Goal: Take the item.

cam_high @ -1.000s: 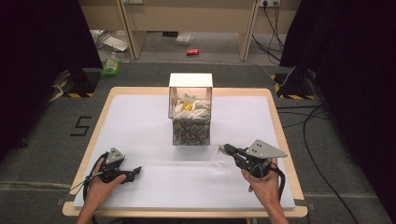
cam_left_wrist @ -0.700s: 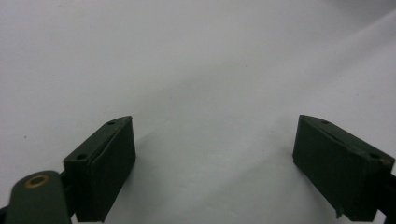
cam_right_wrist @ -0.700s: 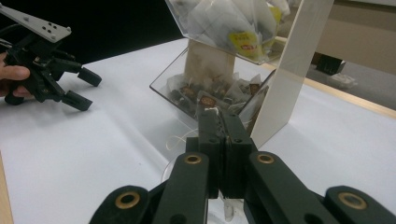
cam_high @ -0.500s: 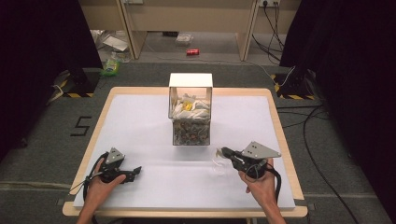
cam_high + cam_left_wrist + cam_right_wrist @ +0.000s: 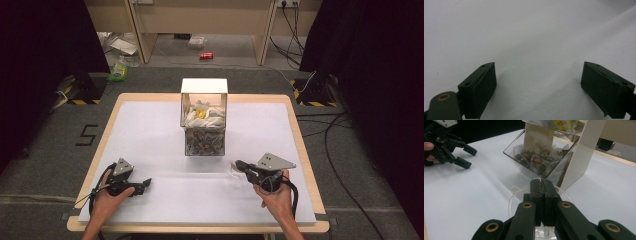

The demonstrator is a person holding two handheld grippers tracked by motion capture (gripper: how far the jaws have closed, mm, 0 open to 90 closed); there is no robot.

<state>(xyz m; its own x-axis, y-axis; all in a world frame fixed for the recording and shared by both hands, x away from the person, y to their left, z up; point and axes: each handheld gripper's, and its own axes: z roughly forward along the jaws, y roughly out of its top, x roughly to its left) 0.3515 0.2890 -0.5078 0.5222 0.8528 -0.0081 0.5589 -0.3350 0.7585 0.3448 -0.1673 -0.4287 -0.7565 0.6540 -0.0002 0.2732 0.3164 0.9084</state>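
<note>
Two closed fingers (image 5: 543, 192) pinching a string (image 5: 520, 189)

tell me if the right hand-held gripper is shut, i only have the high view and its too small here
Observer: Yes. In the right gripper view the right hand-held gripper has its jaws pressed together, and a thin white string leads out from their tip.
Operator: whats under it
Observer: A clear round cup, directly below the jaws and just short of the clear tray of tea bags.
Operator: and the left one
Observer: The left hand-held gripper is open, with its jaws wide apart and nothing between them over the plain white table cover.
</note>
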